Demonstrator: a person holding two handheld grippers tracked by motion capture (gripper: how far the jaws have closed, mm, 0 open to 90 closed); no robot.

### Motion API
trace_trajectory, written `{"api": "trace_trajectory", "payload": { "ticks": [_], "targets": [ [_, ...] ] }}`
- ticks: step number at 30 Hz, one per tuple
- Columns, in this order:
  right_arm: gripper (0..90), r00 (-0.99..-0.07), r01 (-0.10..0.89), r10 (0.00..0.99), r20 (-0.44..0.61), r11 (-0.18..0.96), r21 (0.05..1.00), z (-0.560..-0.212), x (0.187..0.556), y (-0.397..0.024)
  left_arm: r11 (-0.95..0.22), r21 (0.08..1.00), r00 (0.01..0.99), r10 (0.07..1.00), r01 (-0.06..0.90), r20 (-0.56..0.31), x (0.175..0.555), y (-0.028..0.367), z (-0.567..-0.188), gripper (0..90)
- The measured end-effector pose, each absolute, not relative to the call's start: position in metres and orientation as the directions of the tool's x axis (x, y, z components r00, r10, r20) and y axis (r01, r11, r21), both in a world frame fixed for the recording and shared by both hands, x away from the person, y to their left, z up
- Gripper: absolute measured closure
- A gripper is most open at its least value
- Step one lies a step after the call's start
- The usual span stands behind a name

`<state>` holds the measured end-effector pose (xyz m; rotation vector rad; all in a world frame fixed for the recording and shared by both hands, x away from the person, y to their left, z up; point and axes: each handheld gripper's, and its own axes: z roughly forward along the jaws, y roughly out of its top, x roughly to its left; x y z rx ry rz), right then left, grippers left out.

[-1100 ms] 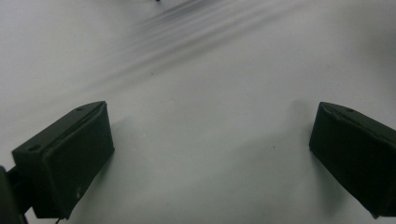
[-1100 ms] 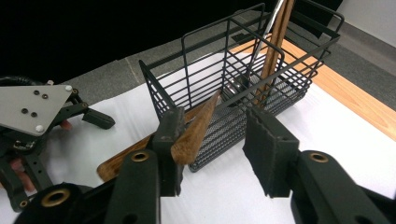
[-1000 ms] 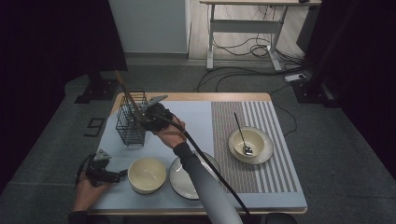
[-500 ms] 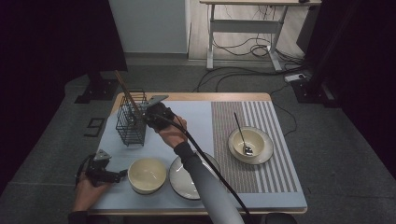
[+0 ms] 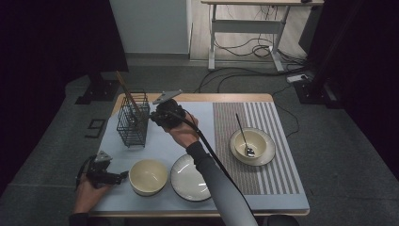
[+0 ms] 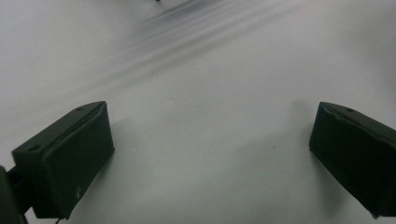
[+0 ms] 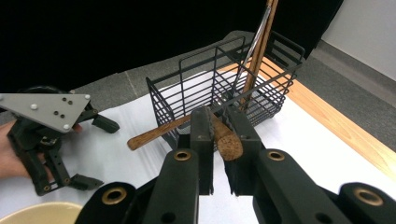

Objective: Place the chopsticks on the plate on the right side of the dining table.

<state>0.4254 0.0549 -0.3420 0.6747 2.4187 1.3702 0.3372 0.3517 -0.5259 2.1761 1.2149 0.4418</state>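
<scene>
Looking down from the high view, the right gripper [image 5: 153,117] sits at the near side of the black wire utensil basket [image 5: 133,120], its grey three-cornered plate tilted on top and its cable trailing back along the dark sleeve. Long brown sticks lean out of the basket's far corner, above and behind the fingertips. The left gripper [image 5: 123,174] rests low at the near left corner of the pale blue table mat [image 5: 197,125], pointing at the empty cream ceramic bowl [image 5: 148,176] just beyond its tips. To that bowl's right lies the flat cream plate with a dark rim [image 5: 190,178], and well off on the striped grey placemat [image 5: 259,155] stands a second cream bowl holding a metal spoon [image 5: 244,138].

In the left gripper view, the two black fingers [image 6: 70,158] stand wide apart with nothing between them, hanging close over a bare pale surface.

In the right gripper view, the fingers [image 7: 202,135] have just been closing and are now clamped on the brown wooden spoon [image 7: 187,128]: its rounded bowl end is pinched between the pads, and its handle runs out to the left of the fingers, across the front of the wire basket. The basket stands right behind the fingertips, with the sticks upright in it. The left gripper lies off to the left of the fingers on the mat, beside a hand
</scene>
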Motion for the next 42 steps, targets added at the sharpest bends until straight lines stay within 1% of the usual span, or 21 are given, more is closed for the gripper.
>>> {"api": "trace_trajectory", "payload": {
  "ticks": [16,27,33,42],
  "targets": [
    [82.6,-0.848,0.236,0.530,-0.026,0.422,0.875,-0.314,0.413,0.019,-0.402,0.646,0.526,0.851,0.650,0.001,0.337,0.351,-0.526,0.0],
    [82.7,-0.834,0.219,0.551,-0.042,0.400,0.890,-0.294,0.400,-0.005,-0.397,0.647,0.524,0.852,0.651,-0.005,0.337,0.352,-0.526,0.0],
    [82.8,-0.826,0.228,0.562,-0.036,0.393,0.891,-0.296,0.396,-0.020,-0.398,0.646,0.525,0.851,0.652,-0.006,0.338,0.352,-0.526,0.0],
    [82.8,-0.828,0.254,0.560,-0.005,0.383,0.888,-0.311,0.394,-0.037,-0.395,0.651,0.533,0.846,0.649,-0.017,0.336,0.356,-0.524,1.8]
  ]
}}
